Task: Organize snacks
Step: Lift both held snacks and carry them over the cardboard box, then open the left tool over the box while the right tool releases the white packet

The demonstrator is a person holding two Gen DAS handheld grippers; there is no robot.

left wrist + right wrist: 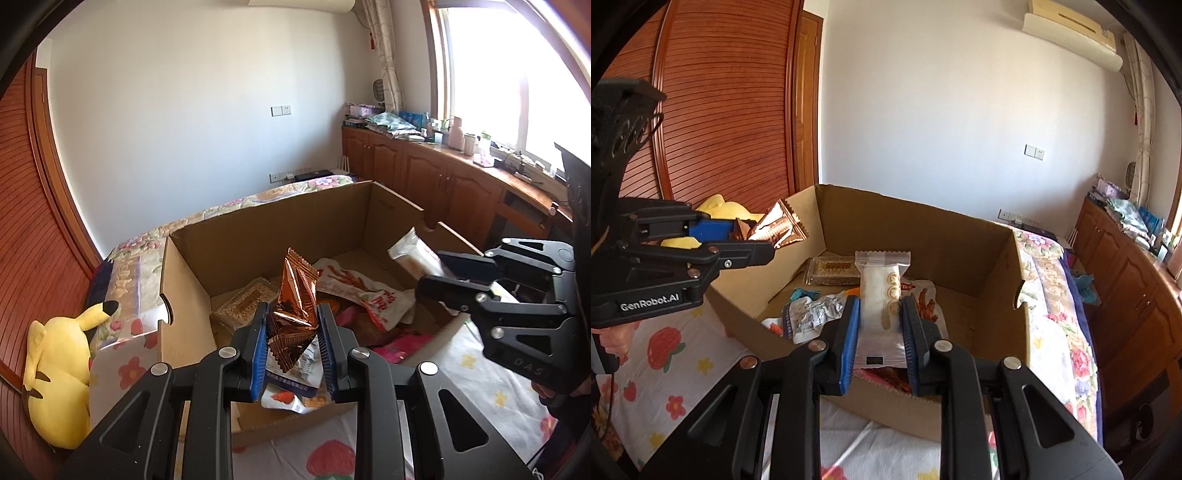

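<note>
Left wrist view: a bed [491,373] with a fruit-and-flower sheet carries an open cardboard box [258,236], its walls upright and its floor littered with snack packets. A yellow plush toy [55,369] lies left of the box against a wooden slatted door [22,221]. Wooden cabinets [424,166] run under the window at right. The left gripper [292,332] is clenched on a crumpled copper foil packet [295,295], held above the box's near edge. In the right wrist view, the right gripper [877,332] is clamped on a clear-and-white biscuit packet [882,288], upright over the box. A red-and-white pouch [362,291] lies on the box floor beside a flat seeded bar [245,302].
</note>
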